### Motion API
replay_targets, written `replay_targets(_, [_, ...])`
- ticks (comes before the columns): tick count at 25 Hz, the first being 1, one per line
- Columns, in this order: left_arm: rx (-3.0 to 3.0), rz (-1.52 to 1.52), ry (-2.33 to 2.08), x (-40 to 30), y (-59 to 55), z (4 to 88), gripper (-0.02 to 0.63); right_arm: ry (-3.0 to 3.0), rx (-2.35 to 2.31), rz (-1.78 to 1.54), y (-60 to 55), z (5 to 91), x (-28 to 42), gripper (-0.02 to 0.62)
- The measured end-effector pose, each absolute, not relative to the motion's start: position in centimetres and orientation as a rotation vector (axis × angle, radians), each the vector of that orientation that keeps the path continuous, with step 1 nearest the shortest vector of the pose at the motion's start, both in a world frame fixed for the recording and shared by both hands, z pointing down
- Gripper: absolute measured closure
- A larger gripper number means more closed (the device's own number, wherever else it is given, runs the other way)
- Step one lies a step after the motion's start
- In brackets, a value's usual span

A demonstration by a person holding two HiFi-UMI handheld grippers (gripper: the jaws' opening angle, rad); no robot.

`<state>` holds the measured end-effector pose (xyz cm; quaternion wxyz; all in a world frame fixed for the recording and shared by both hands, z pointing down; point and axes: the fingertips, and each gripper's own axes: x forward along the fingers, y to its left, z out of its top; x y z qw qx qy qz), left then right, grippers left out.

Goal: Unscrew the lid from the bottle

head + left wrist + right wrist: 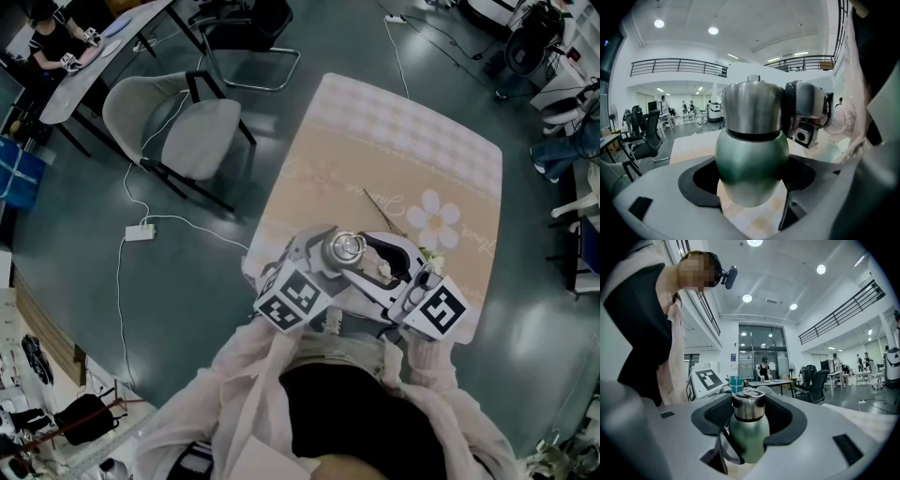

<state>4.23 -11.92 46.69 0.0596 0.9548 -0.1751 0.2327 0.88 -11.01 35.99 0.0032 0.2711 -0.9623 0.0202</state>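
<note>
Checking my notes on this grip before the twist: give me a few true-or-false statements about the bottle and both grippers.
1. The lid sits on the bottle. True.
2. The bottle's body is red. False: it is green.
3. The left gripper is shut on the bottle's body. True.
4. No gripper touches the lid. False: the right gripper is shut on it.

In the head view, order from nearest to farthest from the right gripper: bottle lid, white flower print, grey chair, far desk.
1. bottle lid, between the right gripper's fingers.
2. white flower print, on the tablecloth, right side.
3. grey chair, on the floor, upper left.
4. far desk, top-left corner.
</note>
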Motion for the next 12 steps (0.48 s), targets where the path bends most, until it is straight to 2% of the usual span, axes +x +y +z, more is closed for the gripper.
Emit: replay_targets(12, [2.926,0.721,-0.438,4.69,-11.04,46.82,0.227,-3.109,0.479,0.073,-10.32,36.38,1.31,0.360])
